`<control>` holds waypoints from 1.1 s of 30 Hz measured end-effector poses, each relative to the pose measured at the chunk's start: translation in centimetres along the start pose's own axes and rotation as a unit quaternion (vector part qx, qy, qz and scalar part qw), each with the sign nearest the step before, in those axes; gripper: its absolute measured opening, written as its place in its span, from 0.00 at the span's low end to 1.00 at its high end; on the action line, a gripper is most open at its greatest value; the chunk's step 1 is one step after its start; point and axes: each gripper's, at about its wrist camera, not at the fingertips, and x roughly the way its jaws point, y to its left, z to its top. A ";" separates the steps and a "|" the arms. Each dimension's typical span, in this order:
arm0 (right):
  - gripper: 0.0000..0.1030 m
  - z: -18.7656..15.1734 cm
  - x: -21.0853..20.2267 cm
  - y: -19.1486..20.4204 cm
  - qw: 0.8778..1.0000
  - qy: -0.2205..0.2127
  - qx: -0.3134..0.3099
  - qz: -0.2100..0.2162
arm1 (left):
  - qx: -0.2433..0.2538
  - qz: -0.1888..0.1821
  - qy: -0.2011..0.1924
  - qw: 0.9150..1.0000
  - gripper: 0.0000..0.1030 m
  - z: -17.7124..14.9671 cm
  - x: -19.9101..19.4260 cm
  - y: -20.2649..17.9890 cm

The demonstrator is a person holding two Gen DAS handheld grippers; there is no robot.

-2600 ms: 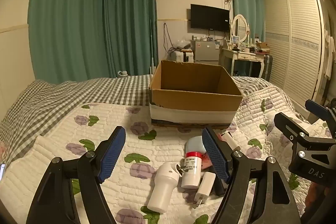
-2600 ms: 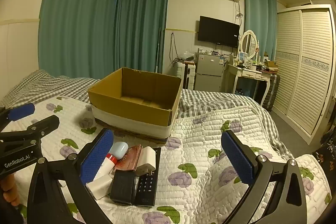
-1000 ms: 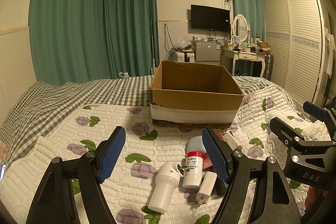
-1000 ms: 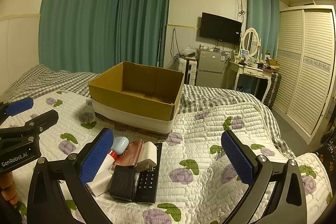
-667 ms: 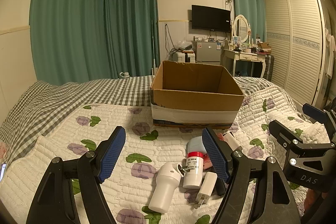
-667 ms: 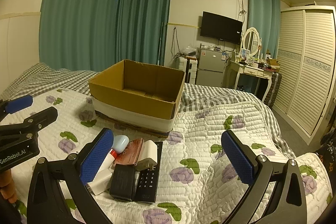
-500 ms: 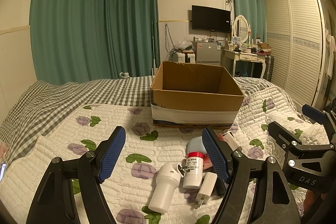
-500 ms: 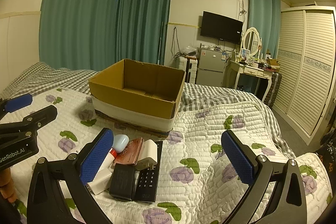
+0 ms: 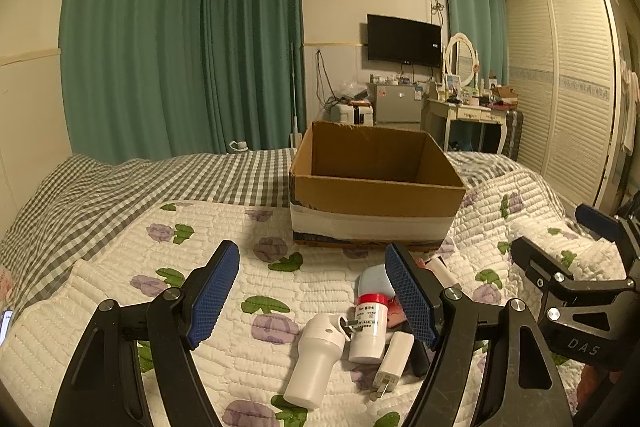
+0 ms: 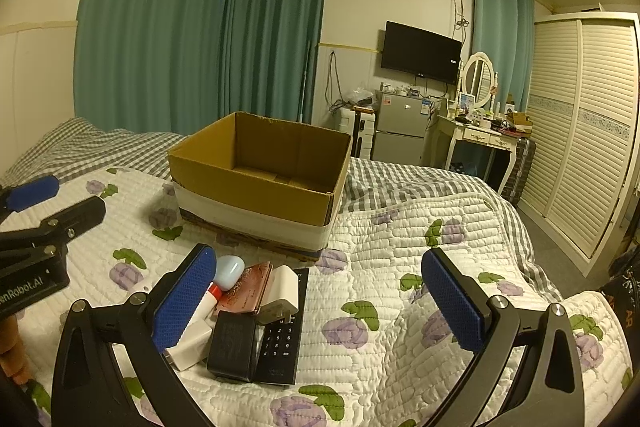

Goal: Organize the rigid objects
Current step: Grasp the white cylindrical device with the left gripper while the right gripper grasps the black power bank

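item 1: cardboard box (image 9: 376,183), centre of the left wrist view, open top, interior appears bare. sits on the quilt (image 9: 224,279), beyond the loose items.

item 2: cluster of rigid objects, lower centre of the left wrist view, lower left of the right wrist view, none yet in the box. contents: white cylinder (image 9: 316,361) lying on its side; red-capped bottle (image 9: 370,325) touching it; white charger (image 9: 394,359) with prongs toward the camera; pale blue case (image 10: 229,271); pink wallet (image 10: 246,291); white plug adapter (image 10: 282,291); black power brick (image 10: 232,345) resting on a black remote (image 10: 282,339).

item 3: left gripper (image 9: 312,293), jaws spread wide, holding nothing, hovering above the quilt with its right pad over the pile's edge.

item 4: right gripper (image 10: 320,303), jaws likewise released and empty, its left pad over the pile.

risks:
- items touch or overlap; closing on one could likely drag or tip a neighbour.
- the cylinder and bottle are round and smooth; a pinch off their axis may squirt them out and let them roll on the soft quilt.
- the brick sits atop the remote; lifting the remote first would probably spill it.
- quilt gives under pressure, so a low pad may snag fabric instead of gripping.
- both grippers face the same pile; simultaneous reaches could collide.
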 end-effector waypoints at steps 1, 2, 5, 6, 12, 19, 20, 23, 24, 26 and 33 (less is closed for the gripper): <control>1.00 0.0 0.0 0.0 1.000 0.000 0.000 0.000 | -0.002 0.000 -0.001 1.000 0.76 0.1 0.0 0.1; 1.00 0.0 0.0 0.0 1.000 0.000 -0.001 -0.001 | -0.004 0.001 -0.001 1.000 0.76 0.1 0.0 0.2; 1.00 0.0 -0.1 0.0 1.000 0.001 -0.002 -0.003 | -0.004 0.002 0.001 1.000 0.76 0.1 0.2 0.3; 1.00 0.0 -0.1 0.0 1.000 0.001 -0.002 -0.004 | -0.003 0.004 0.000 1.000 0.76 0.1 0.2 0.3; 1.00 0.1 0.3 -0.1 1.000 0.010 -0.002 -0.010 | -0.013 0.020 -0.001 1.000 0.76 0.3 0.3 1.2; 1.00 -1.0 3.0 0.1 0.997 0.071 -0.008 -0.002 | -0.019 0.009 0.125 0.992 0.76 -2.0 4.2 2.1; 1.00 -1.3 3.6 0.1 0.996 0.085 -0.006 0.003 | -0.017 0.005 0.144 0.989 0.76 -2.5 4.8 1.9; 1.00 -1.9 4.8 -0.2 0.993 0.119 0.004 0.017 | -0.003 -0.006 0.196 0.981 0.76 -4.3 6.4 1.2; 1.00 -2.1 5.1 -0.3 0.991 0.128 0.007 0.020 | 0.005 -0.003 0.215 0.977 0.76 -4.9 7.1 1.0; 1.00 -2.4 5.4 -0.4 0.991 0.133 0.006 0.019 | 0.013 0.012 0.229 0.973 0.75 -5.9 7.6 0.7; 1.00 -2.8 5.4 0.9 0.989 0.142 -0.015 0.035 | 0.051 0.005 0.282 0.958 0.65 -8.3 10.1 -0.8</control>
